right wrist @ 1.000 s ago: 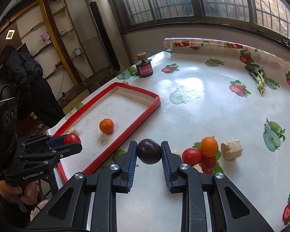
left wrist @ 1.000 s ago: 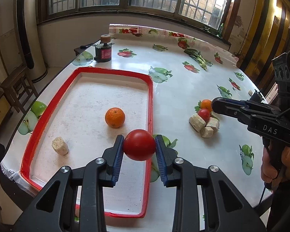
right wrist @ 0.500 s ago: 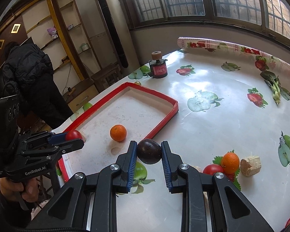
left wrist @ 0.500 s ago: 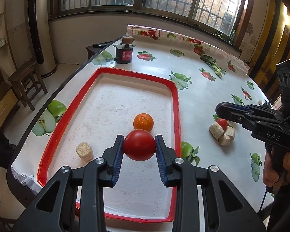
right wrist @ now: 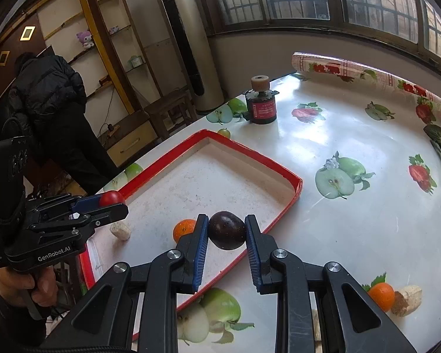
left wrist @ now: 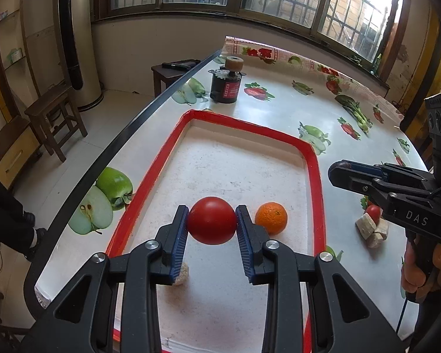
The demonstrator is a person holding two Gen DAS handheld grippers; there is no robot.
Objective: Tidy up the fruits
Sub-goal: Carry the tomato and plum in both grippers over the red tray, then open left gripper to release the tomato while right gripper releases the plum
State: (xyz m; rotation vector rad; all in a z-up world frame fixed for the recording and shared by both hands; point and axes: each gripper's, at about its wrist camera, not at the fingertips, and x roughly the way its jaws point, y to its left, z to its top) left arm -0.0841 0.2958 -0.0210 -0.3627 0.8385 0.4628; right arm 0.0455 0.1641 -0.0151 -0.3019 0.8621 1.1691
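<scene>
Fingers of the left gripper (left wrist: 211, 223) were clenched on a red tomato (left wrist: 211, 220), held over the red-rimmed tray (left wrist: 316, 182). Right gripper (right wrist: 227, 234) gripped a dark plum (right wrist: 227, 234) above the tray's near edge. An orange (left wrist: 271, 217) lay in the tray at 3 o'clock from the tomato.

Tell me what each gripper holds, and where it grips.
Left gripper pinches the red tomato across its sides; right gripper pinches the dark purple fruit likewise.
</scene>
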